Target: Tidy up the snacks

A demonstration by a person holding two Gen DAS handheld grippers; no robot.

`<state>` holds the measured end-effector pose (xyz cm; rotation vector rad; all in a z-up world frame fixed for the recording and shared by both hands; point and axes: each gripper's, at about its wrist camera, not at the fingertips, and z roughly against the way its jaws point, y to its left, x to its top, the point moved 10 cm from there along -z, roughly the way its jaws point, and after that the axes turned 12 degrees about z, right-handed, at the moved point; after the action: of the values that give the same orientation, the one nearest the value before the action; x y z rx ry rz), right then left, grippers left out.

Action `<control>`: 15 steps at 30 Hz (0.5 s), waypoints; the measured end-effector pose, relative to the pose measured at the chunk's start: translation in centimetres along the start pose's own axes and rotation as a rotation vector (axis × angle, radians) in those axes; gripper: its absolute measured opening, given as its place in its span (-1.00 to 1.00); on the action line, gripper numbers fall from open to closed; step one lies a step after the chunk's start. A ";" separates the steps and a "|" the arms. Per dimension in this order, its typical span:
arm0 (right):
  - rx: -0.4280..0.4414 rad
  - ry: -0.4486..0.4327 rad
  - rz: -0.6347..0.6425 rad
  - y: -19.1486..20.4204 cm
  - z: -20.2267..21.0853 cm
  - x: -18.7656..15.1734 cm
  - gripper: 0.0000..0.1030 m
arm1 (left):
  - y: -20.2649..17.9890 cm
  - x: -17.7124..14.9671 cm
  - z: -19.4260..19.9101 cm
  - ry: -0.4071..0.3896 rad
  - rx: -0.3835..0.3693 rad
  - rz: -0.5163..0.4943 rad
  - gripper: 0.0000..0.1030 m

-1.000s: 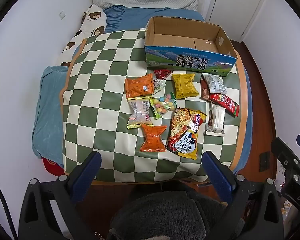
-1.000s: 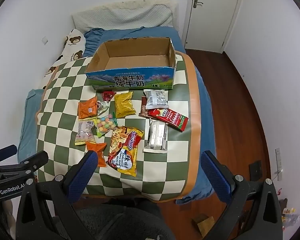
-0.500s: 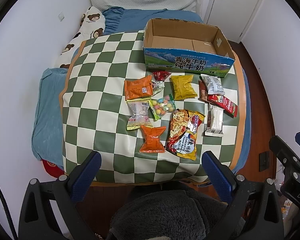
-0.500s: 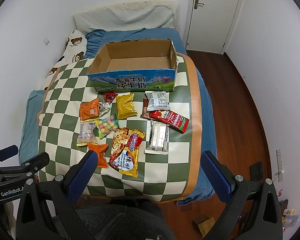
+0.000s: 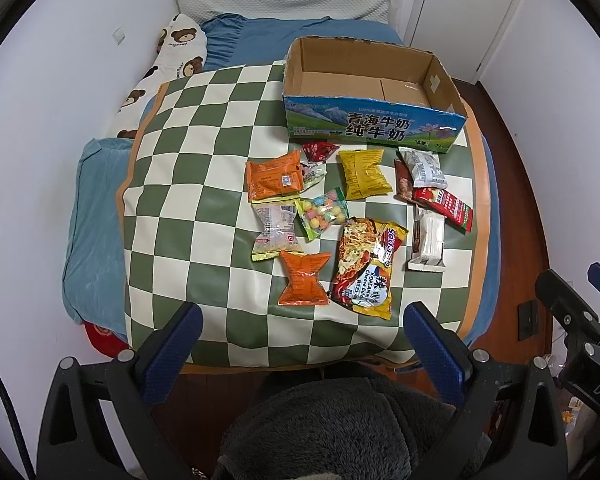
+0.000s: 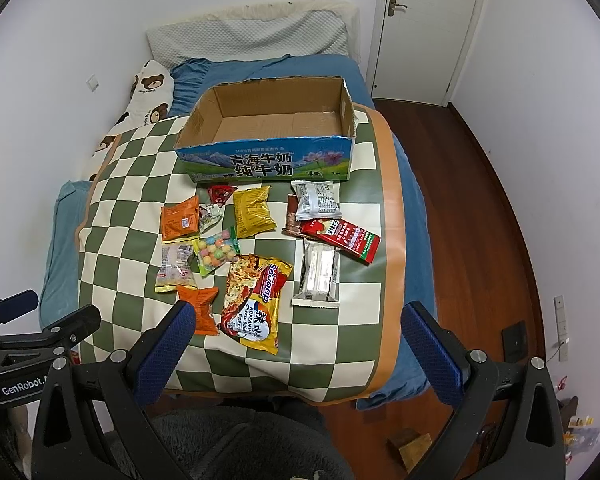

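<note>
The snacks lie loose on the checkered mat (image 5: pixel 188 184), all in front of the empty cardboard box (image 5: pixel 374 128), which stands at the mat's far end on the bed (image 5: pixel 260 36). Nearest the box are a small red packet (image 5: pixel 319 150), a yellow bag (image 5: pixel 363 174) and a white wrapper (image 5: pixel 423 168) lapping over a red sachet (image 5: pixel 444 208); farther from the box come the candy bag (image 5: pixel 323 212), the big noodle packet (image 5: pixel 366 266) and an orange pack (image 5: pixel 303 283), closest to the bed's foot. Both tools are held back from the box and above the bed's near edge: the left tool (image 5: pixel 302 346) and the right tool (image 6: pixel 298 346) each have their fingers spread wide and empty. The likely troubles: the packets touch or overlap, so a pinch on one may drag a neighbour; the slick, flat wrappers on soft bedding may sink or slip from the fingers; and the noodle packet, long and floppy, could catch the box's front wall and fall short.
</note>
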<state>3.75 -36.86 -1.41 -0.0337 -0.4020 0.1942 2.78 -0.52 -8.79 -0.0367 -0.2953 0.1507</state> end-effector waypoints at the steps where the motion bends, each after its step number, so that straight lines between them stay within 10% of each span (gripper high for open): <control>1: 0.002 -0.001 0.000 0.0 0.0 0.0 1.00 | 0.0 0.0 0.0 -0.001 0.000 0.000 1.00; 15: 0.005 -0.004 -0.001 0.5 0.3 0.1 1.00 | -0.2 0.2 0.0 -0.001 -0.003 -0.001 1.00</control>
<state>3.68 -36.38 -1.13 -0.0282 -0.4051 0.1938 2.97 -0.73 -8.68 -0.0396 -0.2969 0.1497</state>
